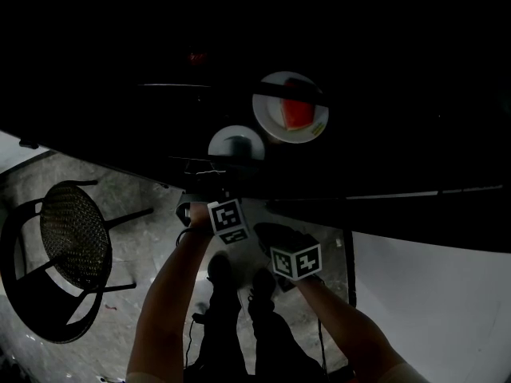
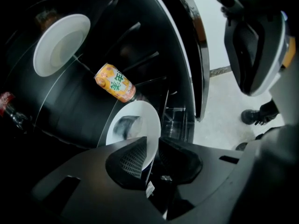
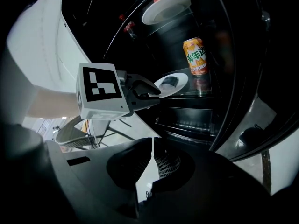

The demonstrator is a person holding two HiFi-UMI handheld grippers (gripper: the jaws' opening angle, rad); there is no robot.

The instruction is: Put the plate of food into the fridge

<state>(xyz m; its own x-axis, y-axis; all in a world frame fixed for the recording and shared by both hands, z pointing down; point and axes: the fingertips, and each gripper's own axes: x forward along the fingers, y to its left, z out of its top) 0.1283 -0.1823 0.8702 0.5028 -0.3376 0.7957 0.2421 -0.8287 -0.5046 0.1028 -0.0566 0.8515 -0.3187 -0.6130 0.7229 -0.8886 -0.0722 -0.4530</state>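
The fridge (image 2: 198, 64) stands open before me, dark inside, and its silver front edge curves close on the right of my left gripper (image 2: 150, 146). A glass shelf (image 3: 198, 93) crosses the middle, with a drawer (image 3: 187, 118) under it. On this shelf an orange can (image 2: 115, 82) stands upright, near the plate's far rim but apart from it. The room beside the can, on the side of my left gripper, is free. The shelf above carries a larger white plate (image 1: 290, 107) with a red slice (image 1: 297, 112) on it, and a small bottle (image 2: 9, 107) stands deep at the left side.

The plate of food (image 2: 133, 125) is small, round and white, with one dark piece of food (image 2: 125, 126) on it. The piece is too blurred to name.

My left gripper is closed on the near rim of this plate — one jaw over the rim, one under. It holds the plate out over the front of the middle shelf. I cannot tell whether the plate's bottom touches the glass.

My right gripper (image 3: 150, 155) hangs lower and outside the fridge, well apart from the plate. Its jaws are pressed together with nothing between them. Behind me on the floor stands a dark chair (image 1: 72, 238).
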